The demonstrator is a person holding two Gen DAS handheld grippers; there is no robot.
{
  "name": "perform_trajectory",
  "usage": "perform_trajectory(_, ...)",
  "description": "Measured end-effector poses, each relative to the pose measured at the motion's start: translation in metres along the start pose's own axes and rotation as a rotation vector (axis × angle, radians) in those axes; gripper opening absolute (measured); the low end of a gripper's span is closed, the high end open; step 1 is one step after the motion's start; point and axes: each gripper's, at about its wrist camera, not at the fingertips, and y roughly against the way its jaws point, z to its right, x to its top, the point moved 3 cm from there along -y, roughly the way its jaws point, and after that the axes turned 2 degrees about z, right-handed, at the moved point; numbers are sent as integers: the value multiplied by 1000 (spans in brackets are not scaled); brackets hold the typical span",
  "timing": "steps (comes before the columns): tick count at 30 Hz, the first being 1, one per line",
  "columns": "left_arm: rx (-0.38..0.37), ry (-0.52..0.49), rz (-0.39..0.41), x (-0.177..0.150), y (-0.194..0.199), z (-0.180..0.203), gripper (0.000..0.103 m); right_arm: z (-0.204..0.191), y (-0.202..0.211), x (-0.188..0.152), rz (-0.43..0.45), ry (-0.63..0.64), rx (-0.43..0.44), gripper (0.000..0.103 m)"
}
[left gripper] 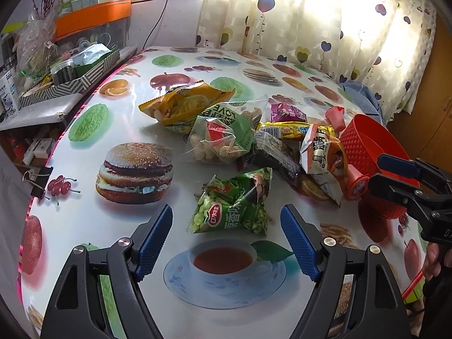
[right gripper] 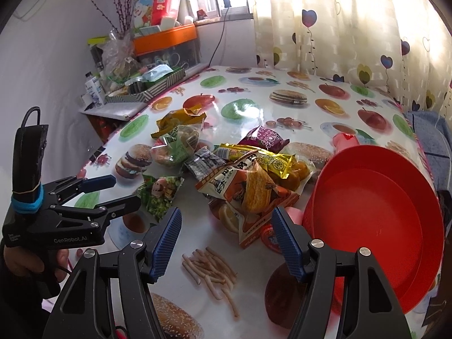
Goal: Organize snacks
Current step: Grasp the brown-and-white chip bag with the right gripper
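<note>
Both tongs gape wide, gripping nothing: the left tongs (left gripper: 226,243) hover over a green snack bag (left gripper: 234,203), the right tongs (right gripper: 226,240) by an orange packet (right gripper: 251,189); a red basket (right gripper: 375,226) sits near the desk's right edge beside the pile.

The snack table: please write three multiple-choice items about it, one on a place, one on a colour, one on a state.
1. Where does the green pea bag lie?
A. in the basket
B. on the table, ahead of the left tool
C. on the shelf

2. What colour is the basket?
A. red
B. blue
C. white

3. How is the right tool?
A. shut on a bag
B. open, holding nothing
C. inside the basket

Key: 1 B, the bag lies on the tablecloth before the open fingers; 2 A, its wall and inside are red; 3 B, its fingers stand apart with nothing between them.
</note>
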Motion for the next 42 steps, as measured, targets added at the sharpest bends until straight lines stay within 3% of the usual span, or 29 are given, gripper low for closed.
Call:
perform_trajectory(27,-47,17,-42,3,-24,-7,79,13,-64,23,-146,259,-46,66)
perform_trajectory(38,-60,28,-47,3,-25,-9,79,8,-87,22,-226,312,-2,66)
perform_trajectory(40,-61,30,-46,3,-24,-10,79,9,-91,22,-234,303,10,55)
perform_trajectory(42,-64,34,-45,2,-24,-10,79,8,-90,22,-225,290,27,49)
